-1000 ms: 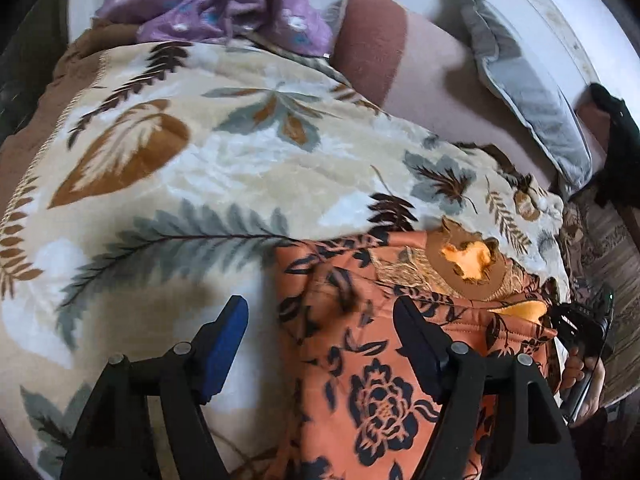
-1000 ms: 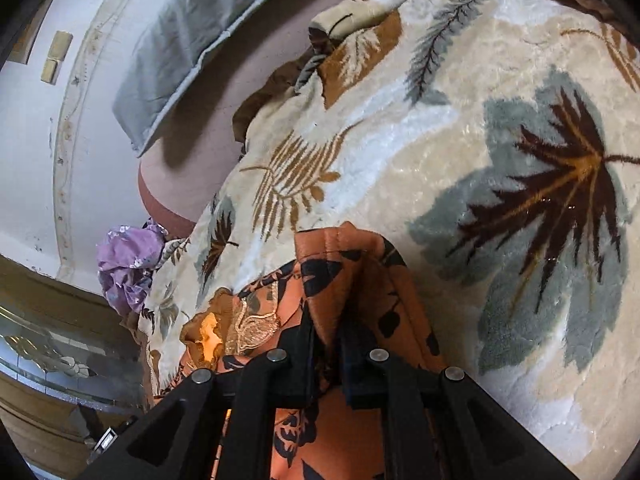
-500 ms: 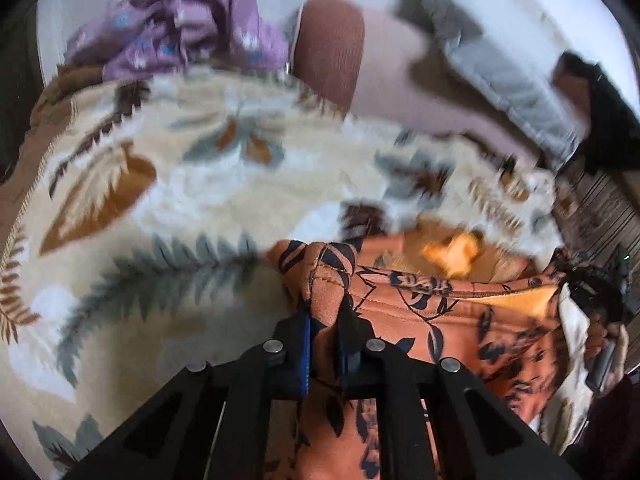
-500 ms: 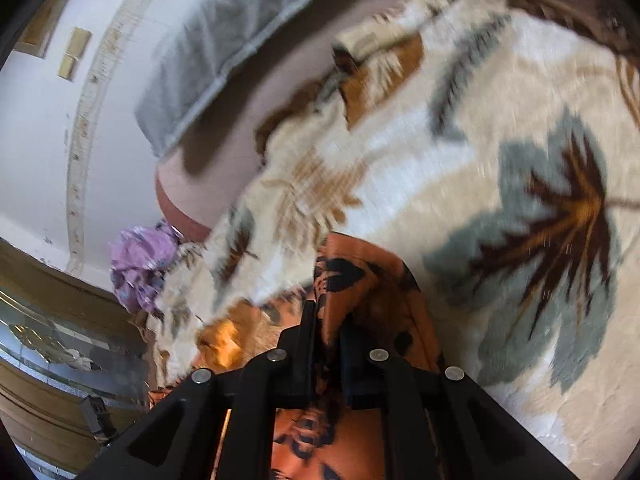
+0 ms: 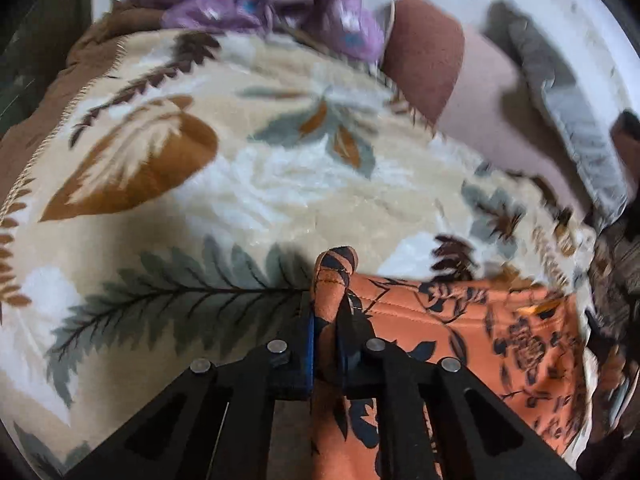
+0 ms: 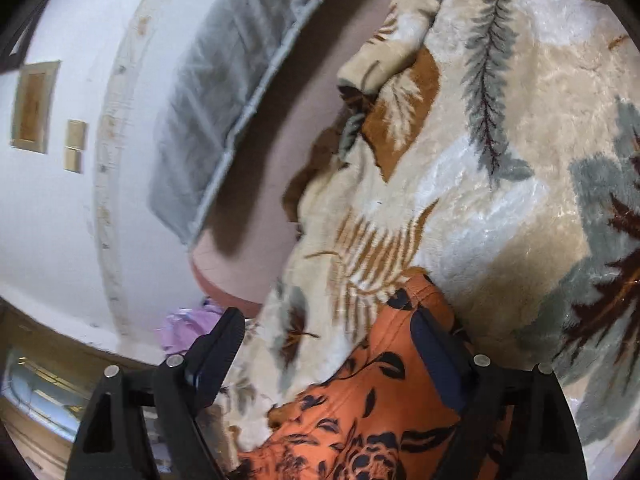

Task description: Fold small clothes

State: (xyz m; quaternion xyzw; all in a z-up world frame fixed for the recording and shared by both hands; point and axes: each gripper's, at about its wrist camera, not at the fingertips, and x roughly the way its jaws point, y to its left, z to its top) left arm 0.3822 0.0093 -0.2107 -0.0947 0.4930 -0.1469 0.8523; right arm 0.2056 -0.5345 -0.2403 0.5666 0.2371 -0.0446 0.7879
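An orange garment [image 5: 460, 332] with a dark floral print lies on a cream leaf-patterned blanket [image 5: 248, 184]. In the left wrist view my left gripper [image 5: 326, 312] is shut on the garment's corner, a fold of cloth pinched between its blue-lined pads and sticking up past them. In the right wrist view my right gripper [image 6: 328, 336] has its jaws opening wide; the orange garment [image 6: 376, 400] lies on the blanket below them, its edge by the right finger [image 6: 432, 344], with no pad pressing on it.
A purple flowered cloth [image 5: 256, 0] is heaped at the far end of the blanket. A brown and pink cushion [image 5: 440, 68] and a grey pillow [image 6: 216, 92] lie beside the blanket [image 6: 500, 160], against a white wall [image 6: 52, 220].
My left gripper went from open to shut on the garment's corner. My right gripper let go of the garment's edge and its jaws spread apart; it lifted a little.
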